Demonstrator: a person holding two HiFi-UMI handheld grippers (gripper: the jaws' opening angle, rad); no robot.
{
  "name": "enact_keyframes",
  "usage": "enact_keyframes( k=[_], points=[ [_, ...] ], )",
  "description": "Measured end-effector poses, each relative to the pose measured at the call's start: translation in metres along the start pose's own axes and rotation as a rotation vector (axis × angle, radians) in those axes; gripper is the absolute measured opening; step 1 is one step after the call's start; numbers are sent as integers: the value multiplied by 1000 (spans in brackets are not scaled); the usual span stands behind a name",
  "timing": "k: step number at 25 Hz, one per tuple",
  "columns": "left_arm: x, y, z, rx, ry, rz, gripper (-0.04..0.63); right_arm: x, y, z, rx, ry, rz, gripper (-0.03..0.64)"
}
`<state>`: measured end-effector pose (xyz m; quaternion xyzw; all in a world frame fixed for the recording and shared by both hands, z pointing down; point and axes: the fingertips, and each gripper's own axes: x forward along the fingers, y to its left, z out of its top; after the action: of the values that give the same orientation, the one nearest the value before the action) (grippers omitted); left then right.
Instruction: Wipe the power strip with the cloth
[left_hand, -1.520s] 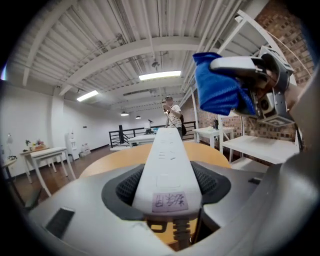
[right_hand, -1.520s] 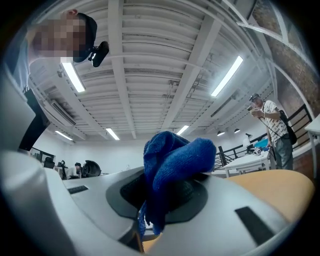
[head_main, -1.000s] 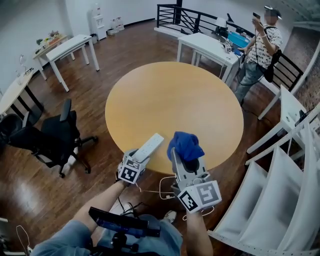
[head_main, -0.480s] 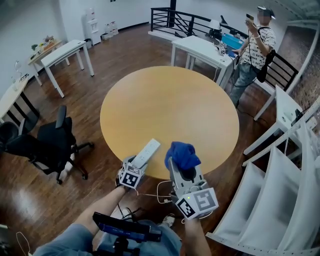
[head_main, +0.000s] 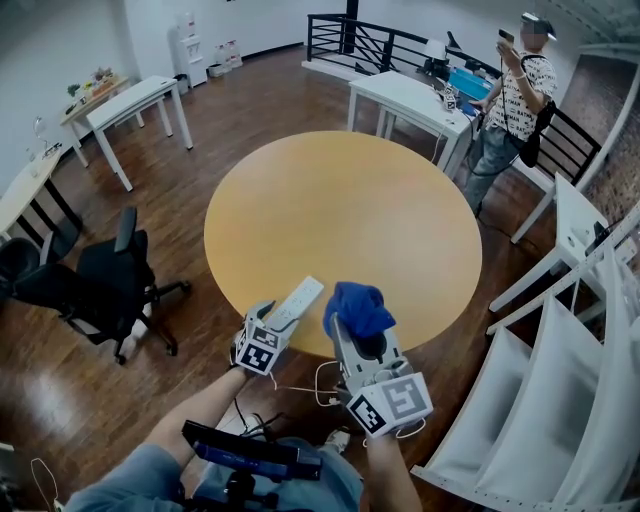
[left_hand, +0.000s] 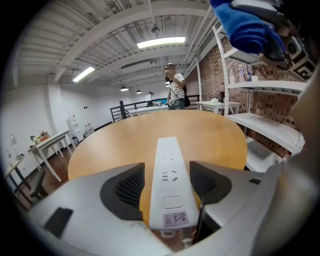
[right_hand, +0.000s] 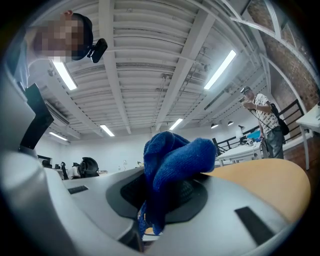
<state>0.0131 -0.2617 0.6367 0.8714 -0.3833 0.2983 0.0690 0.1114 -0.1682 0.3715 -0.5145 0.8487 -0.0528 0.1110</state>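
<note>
1 power strip (head_main: 296, 302), white, sockets up. Held at its cord end, both jaws of the left gripper (head_main: 276, 322) closed on its long sides. Looks lifted clear of the round table (head_main: 340, 180), over the near edge. Long axis runs away from the holder, up and to the right, toward table centre; far end is free.

1 cloth (head_main: 357, 308), blue, bunched. Pinched betw. the jaws of the right gripper (head_main: 362, 335), with the wad sticking out past the tips and a tail hanging down betw. them. Sits just to the right of the strip's far half, close but apart, no contact yet. From the left gripper view it hangs high and right of the strip, so approx. above socket level.

Key relation: cloth lies right of the strip and a bit higher. My guess is the wipe needs a short move left and down onto the socket face, then strokes along the long axis. Right gripper carries the cloth and is the nearer one for it; left only steadies.

Surroundings: 1 black office chair (head_main: 105, 285) on the floor at left; white desks at the back; 1 person (head_main: 510, 105) standing beyond the table, well apart.
</note>
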Motion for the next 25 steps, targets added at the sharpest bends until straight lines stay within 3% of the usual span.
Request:
enact_keyframes(
  k=[4, 5, 7, 9, 14, 17, 25],
  points=[
    [-25, 11, 41, -41, -137, 21, 293, 3, 5, 1, 1, -1, 16, 74],
    [-35, 11, 55, -45, -183, 9, 267, 3, 6, 1, 1, -2, 20, 74],
    [-56, 8, 81, -39, -278, -24, 152, 5, 10, 1, -1, -4, 28, 74],
    [-78, 7, 104, -18, -362, -35, 93, 8, 14, 1, -3, -4, 38, 74],
    [-140, 1, 155, 33, -539, -24, 16, 15, 25, 8, -14, -15, 65, 74],
    [-178, -4, 179, 33, -634, -10, 6, 16, 29, 15, -29, -28, 77, 74],
    [-206, -12, 198, 23, -687, -6, 6, 18, 40, 21, -86, -38, 94, 71]
  ],
)
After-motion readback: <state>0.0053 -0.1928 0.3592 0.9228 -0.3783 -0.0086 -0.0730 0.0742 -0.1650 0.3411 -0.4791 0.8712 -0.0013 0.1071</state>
